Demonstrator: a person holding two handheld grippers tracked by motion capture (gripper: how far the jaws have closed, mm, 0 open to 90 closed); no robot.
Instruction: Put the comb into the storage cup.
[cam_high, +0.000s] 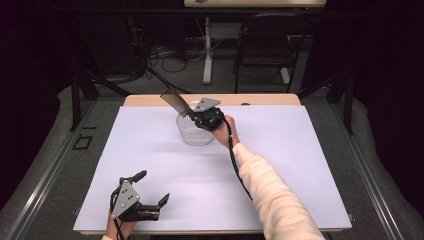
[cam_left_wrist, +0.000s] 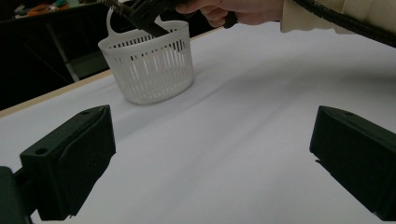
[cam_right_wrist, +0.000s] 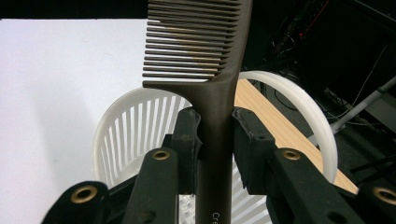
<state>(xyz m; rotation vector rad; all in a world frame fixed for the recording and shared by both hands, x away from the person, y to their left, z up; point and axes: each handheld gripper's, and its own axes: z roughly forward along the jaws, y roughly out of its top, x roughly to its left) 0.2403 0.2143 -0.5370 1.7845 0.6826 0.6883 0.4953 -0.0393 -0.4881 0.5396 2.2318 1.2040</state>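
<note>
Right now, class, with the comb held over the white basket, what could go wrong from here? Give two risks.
1. The right gripper clamps the comb only by its narrow handle, with the long toothed end sticking out; it could pivot or slip in the grip.
2. The basket stands loose and light on the white sheet, with the left gripper far off and open; a nudge from the comb might tip or slide it.
</note>
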